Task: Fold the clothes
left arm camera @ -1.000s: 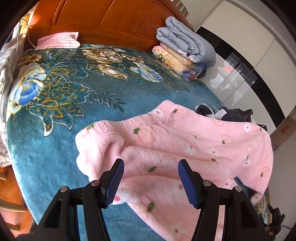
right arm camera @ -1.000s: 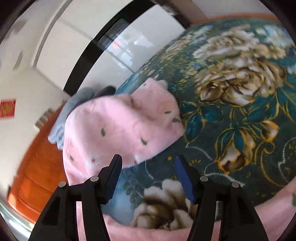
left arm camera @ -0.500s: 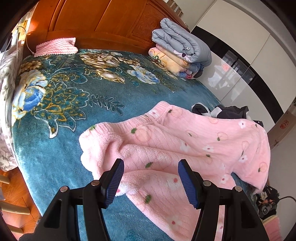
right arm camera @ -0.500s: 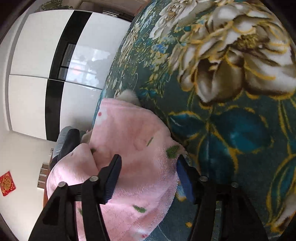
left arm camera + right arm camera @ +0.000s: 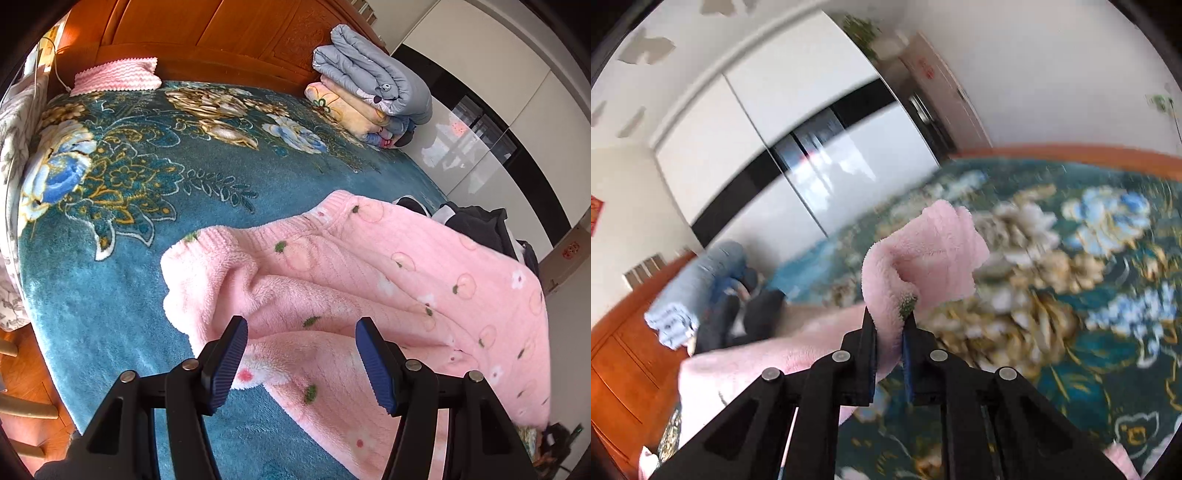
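Observation:
A pink fleece garment (image 5: 369,280) with small fruit and flower prints lies spread on the teal floral bed blanket (image 5: 122,229). My left gripper (image 5: 301,354) is open and empty, hovering just above the garment's near edge. In the right wrist view my right gripper (image 5: 889,332) is shut on a cuff or corner of the same pink garment (image 5: 923,251) and holds it lifted above the blanket (image 5: 1089,295). The rest of the garment trails down to the left below it.
A stack of folded quilts (image 5: 369,88) sits at the head of the bed by the wooden headboard (image 5: 207,33). A pink pillow (image 5: 114,75) lies at the far left. Dark clothes (image 5: 476,225) lie behind the garment. White wardrobes (image 5: 812,122) stand beside the bed.
My right gripper has closed on the pink garment's end and lifted it off the blanket. My left gripper stays open, having shifted only slightly over the garment.

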